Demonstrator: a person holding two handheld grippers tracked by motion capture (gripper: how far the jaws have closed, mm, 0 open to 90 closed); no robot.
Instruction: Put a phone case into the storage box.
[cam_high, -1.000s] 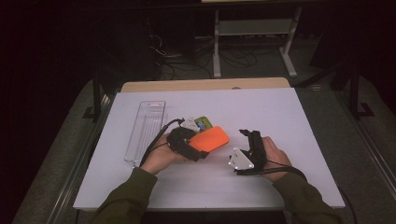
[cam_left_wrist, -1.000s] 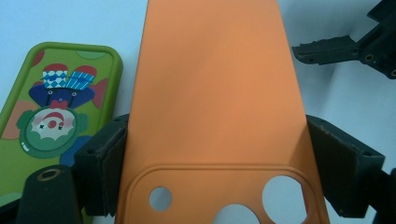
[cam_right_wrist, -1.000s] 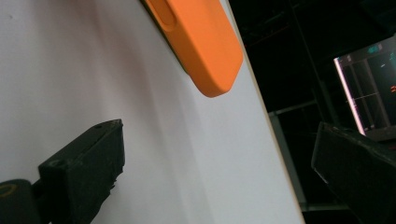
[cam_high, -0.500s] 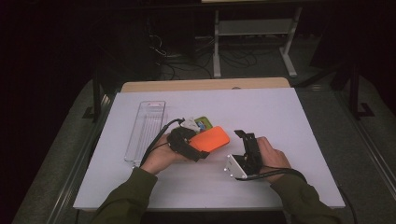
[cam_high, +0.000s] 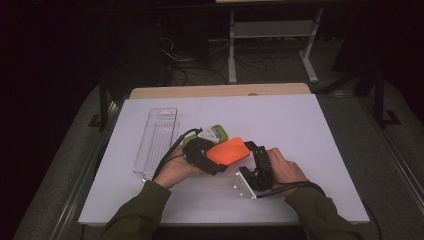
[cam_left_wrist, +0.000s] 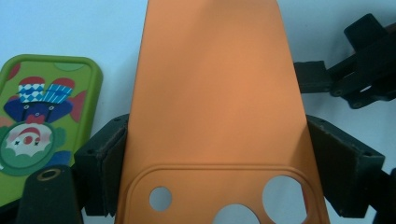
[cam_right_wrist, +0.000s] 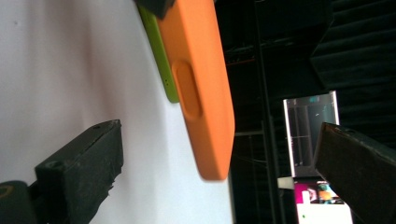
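Two grippers meet near the middle of the white table (cam_high: 300, 130). One, the left gripper (cam_high: 216, 161), is clamped on an orange phone case (cam_high: 228, 150), its pads pressing the case's two long edges just above the camera cutouts (those holes show at the bottom of the left gripper view, where the case (cam_left_wrist: 210, 93) runs up between the jaws). Held this way, the case sits just above the tabletop, its free end pointing toward the right gripper (cam_high: 253, 154). That gripper's jaws stand wide apart, one on each side of the case's free end (cam_right_wrist: 205, 93), with neither pad touching it. Beside the orange case lies a green phone case (cam_left_wrist: 42, 126) printed with a cartoon figure, flat on the table. Well left of both, a clear plastic tray (cam_high: 156, 142) rests lengthwise on the table.
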